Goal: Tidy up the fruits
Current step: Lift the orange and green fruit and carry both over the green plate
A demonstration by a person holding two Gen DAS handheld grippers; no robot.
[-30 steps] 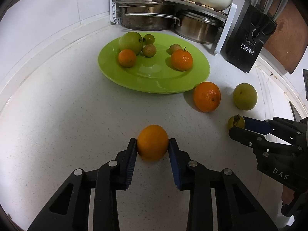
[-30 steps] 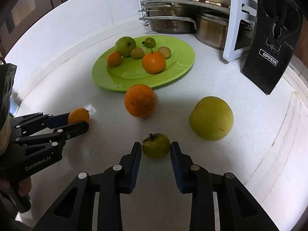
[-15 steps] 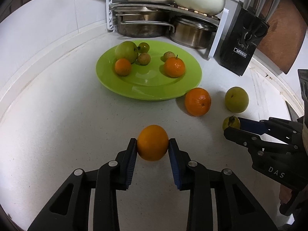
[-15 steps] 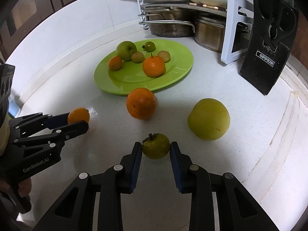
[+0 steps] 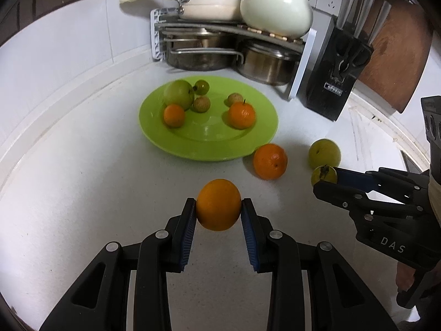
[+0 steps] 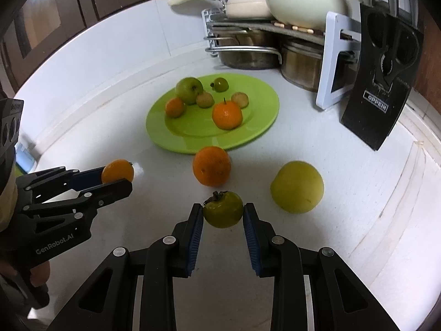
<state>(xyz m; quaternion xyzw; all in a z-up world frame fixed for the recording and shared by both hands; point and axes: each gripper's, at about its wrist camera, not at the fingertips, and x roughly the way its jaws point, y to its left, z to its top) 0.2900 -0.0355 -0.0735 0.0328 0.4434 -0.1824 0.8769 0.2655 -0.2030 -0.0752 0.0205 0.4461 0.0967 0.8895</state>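
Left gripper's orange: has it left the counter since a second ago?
Yes. The orange in the left gripper has risen; the counter and green plate look farther off.

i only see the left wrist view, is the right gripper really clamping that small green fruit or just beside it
Observer: Clamping it. Both fingers of the right gripper press the small green fruit from either side.
Operator: knife block label is blurry here, what does it say
Observer: The knife block reads OPPEIN.
Operator: any marking on my left gripper
Observer: GenRobot.AI is printed on the side of the left gripper, which holds the orange.
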